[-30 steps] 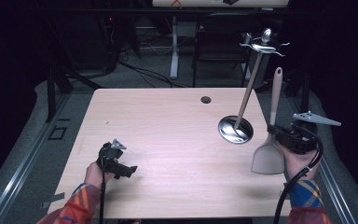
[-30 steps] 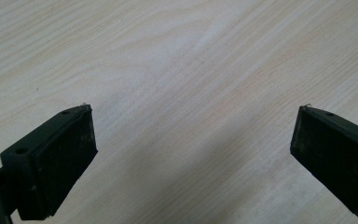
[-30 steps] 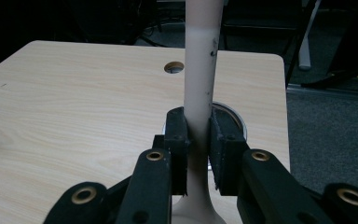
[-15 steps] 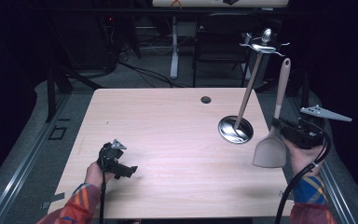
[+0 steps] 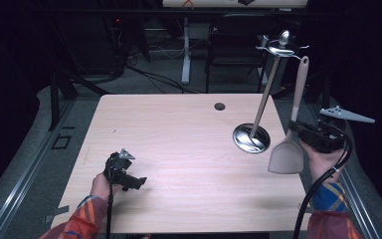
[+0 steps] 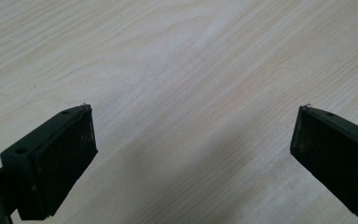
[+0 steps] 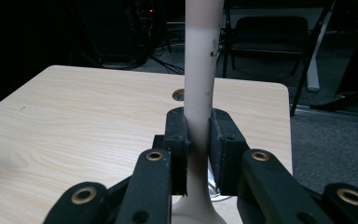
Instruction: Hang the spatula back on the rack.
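A beige spatula (image 5: 292,130) is held by the right gripper (image 5: 298,130) just off the table's (image 5: 179,134) right edge, toward the near half of that edge. The spatula is carried nearly upright, with its flat blade at the bottom, hanging at the edge, and its handle rising to a rounded end above. In the right gripper view the two black jaws are seen clamped on the lower part of the handle of the spatula (image 7: 199,84), one pad pressed against each side, with the blade's shoulder just visible below them. The right hand (image 5: 323,159) is seen beneath the gripper body, a cable trailing down from it.

A steel utensil stand (image 5: 258,124) is placed on the table near the right edge, just beside the spatula's blade; its round base rests on the wood and its pole leans up and away to a hooked top.

The left gripper (image 5: 129,179) is held low over the table near the front left corner, in the left hand (image 5: 102,185). In the left gripper view its jaws are seen wide apart, with nothing but bare wood grain between them. A small round hole (image 5: 220,106) is set in the table near the far edge.
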Demonstrator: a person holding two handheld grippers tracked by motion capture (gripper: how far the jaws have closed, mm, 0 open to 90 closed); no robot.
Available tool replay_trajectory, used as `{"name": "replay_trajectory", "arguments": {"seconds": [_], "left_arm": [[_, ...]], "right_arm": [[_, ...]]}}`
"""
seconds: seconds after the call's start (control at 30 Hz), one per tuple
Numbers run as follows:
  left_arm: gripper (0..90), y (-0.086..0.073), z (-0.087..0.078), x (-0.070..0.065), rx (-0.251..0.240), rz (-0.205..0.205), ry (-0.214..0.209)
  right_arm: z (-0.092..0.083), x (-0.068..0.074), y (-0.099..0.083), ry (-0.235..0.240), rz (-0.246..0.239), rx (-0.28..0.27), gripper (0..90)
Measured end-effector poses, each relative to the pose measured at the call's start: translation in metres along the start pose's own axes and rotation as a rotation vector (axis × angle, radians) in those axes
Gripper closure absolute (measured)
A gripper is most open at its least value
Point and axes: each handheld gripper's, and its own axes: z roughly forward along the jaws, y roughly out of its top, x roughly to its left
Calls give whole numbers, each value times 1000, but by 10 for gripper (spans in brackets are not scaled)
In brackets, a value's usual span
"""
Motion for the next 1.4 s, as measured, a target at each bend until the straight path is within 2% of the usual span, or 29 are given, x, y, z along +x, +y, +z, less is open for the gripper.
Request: {"name": "replay_trajectory", "arguments": {"seconds": [0.8, 1.27, 1.4], "left_arm": [[0, -1, 0, 0, 0, -2, 4], [1, -1, -1, 1, 5, -3, 7], [1, -1, -1, 1, 5, -3, 8]], "right_arm": [[17, -6, 6, 66, 23, 38, 789], [27, -17, 8, 139, 19, 55, 785], [27, -20, 8, 127, 23, 49, 778]]}}
